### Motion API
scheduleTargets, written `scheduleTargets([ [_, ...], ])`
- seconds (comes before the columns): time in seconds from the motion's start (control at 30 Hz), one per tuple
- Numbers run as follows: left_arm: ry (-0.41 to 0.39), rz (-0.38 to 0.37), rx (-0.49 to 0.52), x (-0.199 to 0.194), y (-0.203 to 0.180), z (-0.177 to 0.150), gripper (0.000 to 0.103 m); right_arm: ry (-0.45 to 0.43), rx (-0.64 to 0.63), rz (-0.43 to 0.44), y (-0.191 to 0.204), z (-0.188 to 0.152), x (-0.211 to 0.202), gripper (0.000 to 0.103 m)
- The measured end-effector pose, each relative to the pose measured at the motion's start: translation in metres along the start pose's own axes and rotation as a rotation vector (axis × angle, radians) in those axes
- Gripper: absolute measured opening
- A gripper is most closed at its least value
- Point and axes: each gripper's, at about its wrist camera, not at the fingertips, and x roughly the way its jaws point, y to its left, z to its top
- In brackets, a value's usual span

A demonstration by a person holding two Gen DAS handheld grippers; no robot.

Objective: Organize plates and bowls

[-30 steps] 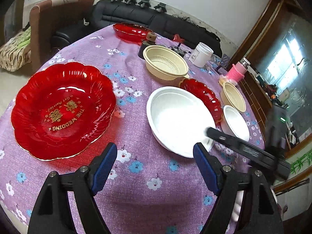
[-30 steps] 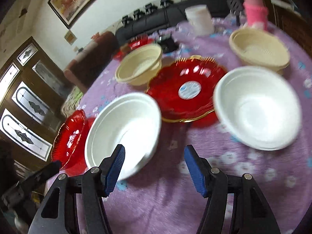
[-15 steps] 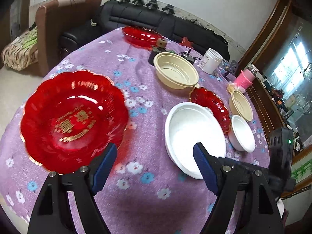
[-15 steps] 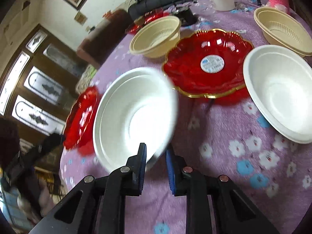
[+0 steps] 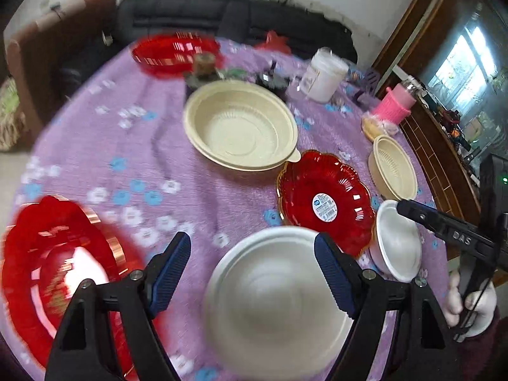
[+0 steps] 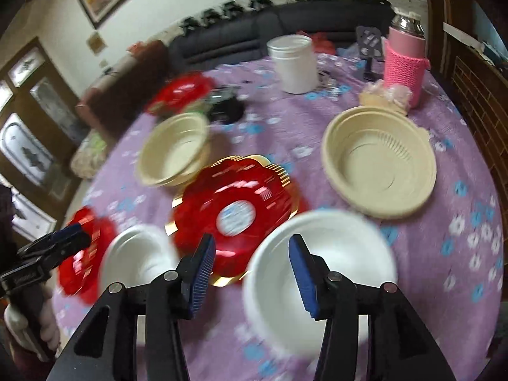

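In the left wrist view my left gripper (image 5: pixel 252 270) stands open above the near rim of a large white bowl (image 5: pixel 276 304), without gripping it. A big red plate (image 5: pixel 60 273) lies to its left and a small red plate (image 5: pixel 324 203) with a sticker behind it. A small white bowl (image 5: pixel 397 244) sits at the right under my right gripper (image 5: pixel 409 211), which a gloved hand (image 5: pixel 470 304) holds. In the right wrist view my right gripper (image 6: pixel 252 270) has its jaws opening, empty, over the small red plate (image 6: pixel 235 209) and the small white bowl (image 6: pixel 320 263). Everything here is blurred.
On the purple flowered tablecloth (image 5: pixel 190 184) stand a large beige bowl (image 5: pixel 241 127), a small beige bowl (image 5: pixel 393 171), another red plate (image 5: pixel 174 50) at the far edge, a white jar (image 5: pixel 324 76) and a pink-sleeved bottle (image 5: pixel 397 104). A black sofa (image 5: pixel 228 16) stands behind the table.
My right gripper nearly shut at the large white bowl's rim, then reopened and swung right towards the small white bowl. My left gripper swung right, from the big red plate to the large white bowl.
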Motion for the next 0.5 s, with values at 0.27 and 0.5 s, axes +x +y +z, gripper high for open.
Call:
scheduleTargets([
  [0.27, 0.151, -0.052, -0.059, 0.068, 0.009, 0.013, 0.06, 0.115, 0.062, -0.028, -0.023, 0.028, 0.065, 0.052],
  [0.5, 0.269, -0.063, 0.02, 0.068, -0.004, -0.001, 0.06, 0.19, 0.008, -0.012, -0.012, 0.03, 0.082, 0.052],
])
